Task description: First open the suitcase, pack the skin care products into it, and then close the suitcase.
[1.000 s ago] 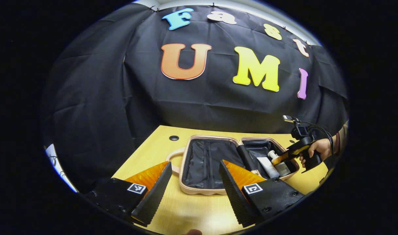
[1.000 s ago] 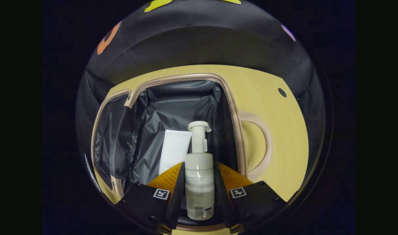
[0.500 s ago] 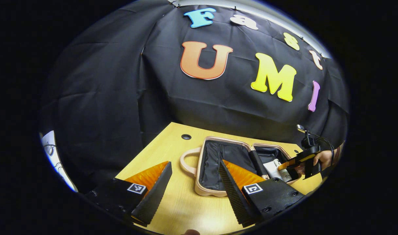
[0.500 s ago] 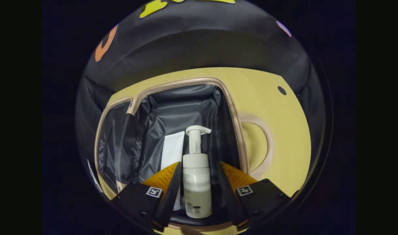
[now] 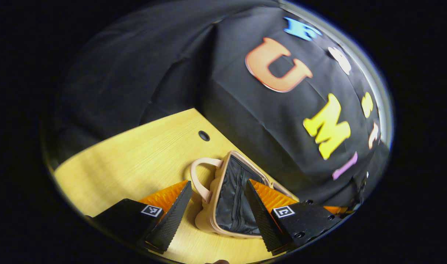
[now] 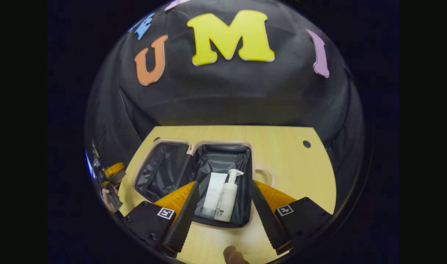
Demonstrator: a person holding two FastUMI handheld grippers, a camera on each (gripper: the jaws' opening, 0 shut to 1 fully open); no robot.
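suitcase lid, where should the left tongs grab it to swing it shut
Probably the free long edge of the pink hard-shell suitcase, on the empty half by the looped carry handle. That rim is raised and thin enough to pinch. Come from the outer side, away from the middle hinge, then fold it over the white tube and pump bottle.

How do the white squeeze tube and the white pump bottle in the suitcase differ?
The white squeeze tube is flat and plain-ended; the white pump bottle is round with a pump head at its far end. The tube lies left of the bottle in the right gripper view. Both lie side by side in the open suitcase's black-lined half, ungripped.
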